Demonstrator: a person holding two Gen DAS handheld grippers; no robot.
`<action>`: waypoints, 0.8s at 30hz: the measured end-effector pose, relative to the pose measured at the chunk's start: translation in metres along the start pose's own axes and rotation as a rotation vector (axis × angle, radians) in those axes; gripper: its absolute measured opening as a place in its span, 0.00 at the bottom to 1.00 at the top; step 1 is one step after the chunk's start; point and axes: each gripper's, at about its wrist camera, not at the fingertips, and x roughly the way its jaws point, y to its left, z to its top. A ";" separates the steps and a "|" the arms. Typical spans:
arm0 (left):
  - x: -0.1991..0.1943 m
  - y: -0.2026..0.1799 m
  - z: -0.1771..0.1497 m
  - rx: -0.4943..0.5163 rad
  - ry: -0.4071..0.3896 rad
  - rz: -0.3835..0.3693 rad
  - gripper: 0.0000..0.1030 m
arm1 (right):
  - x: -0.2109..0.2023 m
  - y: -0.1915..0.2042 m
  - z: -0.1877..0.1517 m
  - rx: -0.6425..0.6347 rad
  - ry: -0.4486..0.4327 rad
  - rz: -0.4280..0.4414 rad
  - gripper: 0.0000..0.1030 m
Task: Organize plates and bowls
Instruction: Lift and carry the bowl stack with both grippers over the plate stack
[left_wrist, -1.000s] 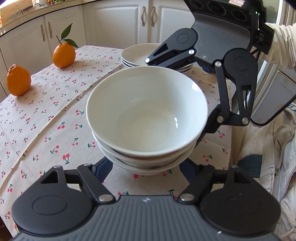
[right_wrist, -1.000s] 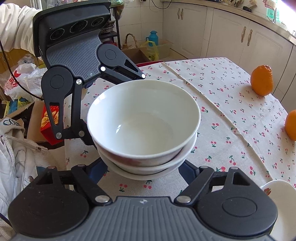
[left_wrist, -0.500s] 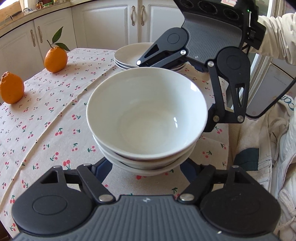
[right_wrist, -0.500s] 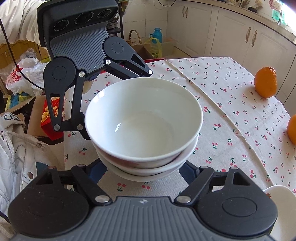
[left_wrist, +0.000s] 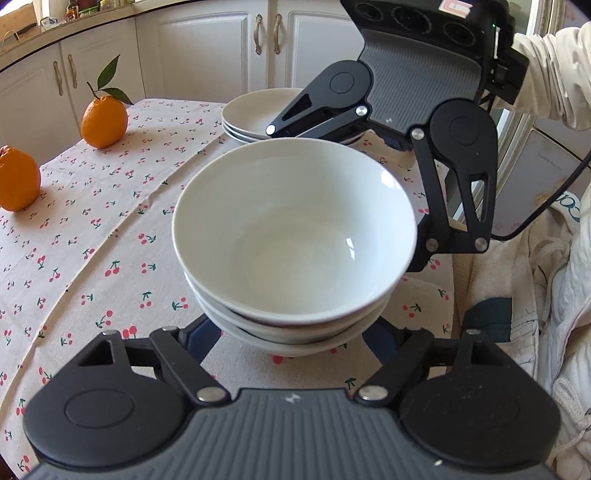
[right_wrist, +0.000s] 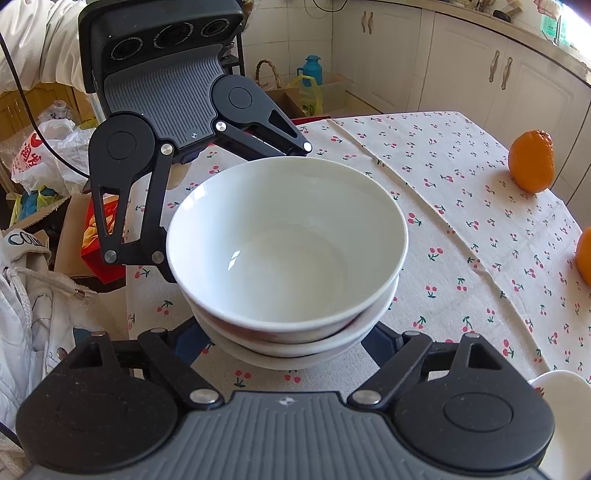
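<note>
A stack of three white bowls (left_wrist: 295, 243) fills the middle of both wrist views (right_wrist: 288, 247). My left gripper (left_wrist: 291, 332) grips the stack low from one side; the stack hides its fingertips. My right gripper (right_wrist: 291, 332) grips it from the opposite side and shows across the stack in the left wrist view (left_wrist: 417, 155). The left gripper shows likewise in the right wrist view (right_wrist: 162, 155). The stack sits slightly above or on the cherry-print tablecloth (left_wrist: 92, 240); I cannot tell which. A stack of white plates (left_wrist: 255, 114) stands behind it.
Two oranges (left_wrist: 104, 121) (left_wrist: 16, 179) lie on the cloth at far left. White cabinets (left_wrist: 207, 48) stand beyond the table. The table edge (left_wrist: 458, 295) runs at right, with white fabric past it. Another white dish rim (right_wrist: 565, 398) shows at bottom right.
Both grippers and the bowl stack have shifted together over the table: the oranges and plate stack slid right in the left view. The grip is unchanged.
</note>
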 end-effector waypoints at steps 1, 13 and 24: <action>0.000 -0.001 0.000 0.000 0.000 0.003 0.80 | 0.000 0.001 0.000 -0.001 0.000 -0.002 0.87; -0.007 -0.019 0.012 -0.017 0.004 0.010 0.80 | -0.019 0.006 -0.006 0.007 -0.008 0.021 0.87; -0.006 -0.049 0.050 0.004 0.002 0.048 0.80 | -0.062 0.002 -0.027 -0.010 -0.039 0.010 0.87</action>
